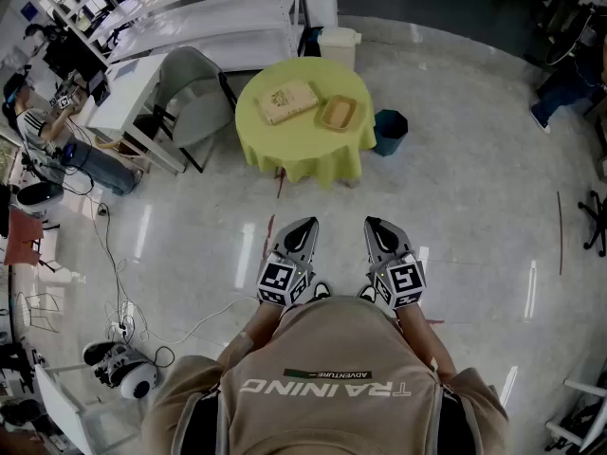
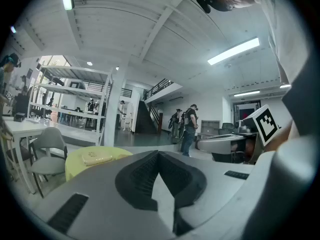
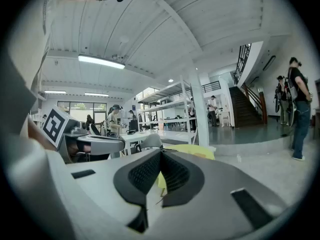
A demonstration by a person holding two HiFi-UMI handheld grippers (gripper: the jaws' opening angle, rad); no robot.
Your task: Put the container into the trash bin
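Note:
Ahead of me a round yellow-green table (image 1: 303, 145) carries a tan lidded container (image 1: 287, 100) and a brown oval tray (image 1: 338, 113). A dark teal trash bin (image 1: 390, 131) stands on the floor at the table's right side. My left gripper (image 1: 304, 226) and right gripper (image 1: 374, 224) are held side by side in front of my chest, well short of the table, both shut and empty. In the left gripper view the left gripper (image 2: 159, 154) points toward the table (image 2: 75, 165) and the tan container (image 2: 98, 158). The right gripper (image 3: 161, 153) shows a strip of the table (image 3: 196, 151) past its tips.
A grey chair (image 1: 194, 93) stands left of the table and a white bin (image 1: 339, 45) behind it. White desks, shelving and cables line the left side. Open shiny floor lies between me and the table. People stand far off by a staircase (image 2: 189, 126).

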